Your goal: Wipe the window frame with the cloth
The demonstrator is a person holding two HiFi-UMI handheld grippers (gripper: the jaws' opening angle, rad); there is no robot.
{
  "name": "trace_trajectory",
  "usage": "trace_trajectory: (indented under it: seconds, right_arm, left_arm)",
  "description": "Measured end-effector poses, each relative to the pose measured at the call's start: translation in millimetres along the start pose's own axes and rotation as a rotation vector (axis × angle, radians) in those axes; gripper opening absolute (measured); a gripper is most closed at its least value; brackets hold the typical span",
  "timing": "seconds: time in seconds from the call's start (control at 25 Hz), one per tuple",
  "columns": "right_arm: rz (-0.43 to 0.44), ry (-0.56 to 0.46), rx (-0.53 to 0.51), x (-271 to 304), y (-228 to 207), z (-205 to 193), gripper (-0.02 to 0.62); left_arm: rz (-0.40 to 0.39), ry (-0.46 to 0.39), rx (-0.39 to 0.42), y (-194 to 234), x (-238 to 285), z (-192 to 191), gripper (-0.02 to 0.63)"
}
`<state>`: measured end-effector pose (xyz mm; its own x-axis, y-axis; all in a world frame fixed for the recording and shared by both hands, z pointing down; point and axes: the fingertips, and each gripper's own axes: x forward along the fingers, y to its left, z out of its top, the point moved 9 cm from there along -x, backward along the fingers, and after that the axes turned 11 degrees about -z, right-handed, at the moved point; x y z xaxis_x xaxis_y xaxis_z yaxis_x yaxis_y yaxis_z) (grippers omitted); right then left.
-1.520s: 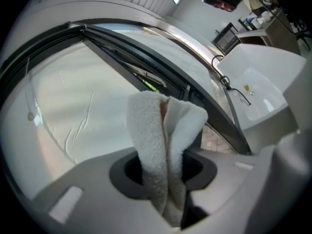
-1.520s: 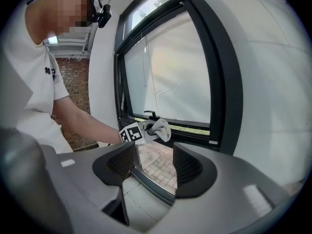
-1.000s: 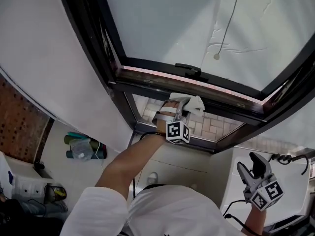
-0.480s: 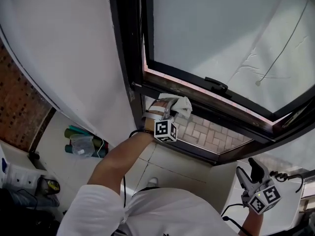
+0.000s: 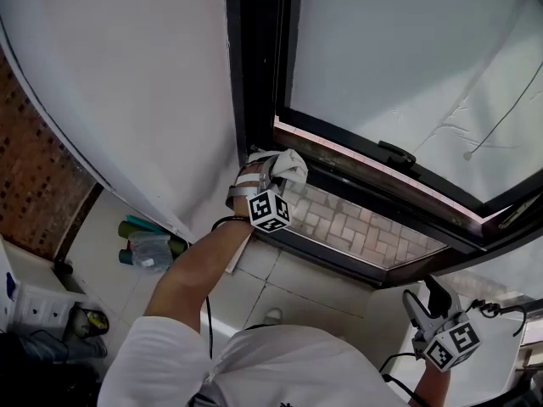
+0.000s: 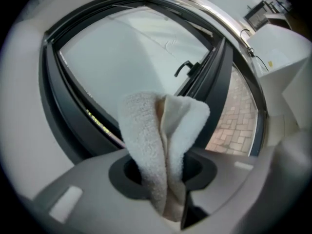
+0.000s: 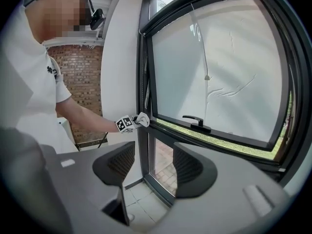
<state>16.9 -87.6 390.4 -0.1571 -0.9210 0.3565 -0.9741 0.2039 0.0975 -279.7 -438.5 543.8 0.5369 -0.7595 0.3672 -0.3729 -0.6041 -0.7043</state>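
My left gripper is shut on a white terry cloth, pressed at the left end of the dark window frame's horizontal bar, by the corner with the upright post. In the left gripper view the cloth stands folded between the jaws, with the frame right behind it. From the right gripper view I see the cloth against the frame. My right gripper hangs low at the right, away from the window, open and empty.
A window handle sits on the sash to the right of the cloth. A cord with a bead hangs before the blind. Bottles and a black cable lie on the tiled floor by the white wall.
My left gripper has slid the cloth leftward along the frame bar, from near the handle to the left corner. The right gripper has stayed low at the right.
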Motion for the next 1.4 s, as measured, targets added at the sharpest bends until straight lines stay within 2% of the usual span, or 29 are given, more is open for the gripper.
trace_trajectory:
  seconds: [0.12,0.56,0.88,1.04,1.4]
  right_arm:
    - [0.004,-0.004,-0.004,5,9,3,0.247]
    - [0.007,-0.007,0.003,7,25,0,0.247]
    - [0.008,-0.021,0.022,10,24,-6,0.247]
    - [0.019,-0.031,0.024,12,20,-8,0.247]
    - [0.058,-0.037,0.0,10,-11,-11,0.248]
  left_arm:
    - [0.011,0.022,-0.084,15,-4,-16,0.143]
    - [0.026,0.043,-0.13,48,-19,-11,0.143]
    - [0.073,-0.003,-0.113,92,-43,14,0.143]
    - [0.093,0.006,-0.126,117,-54,32,0.143]
    - [0.191,-0.014,-0.121,187,-92,80,0.143]
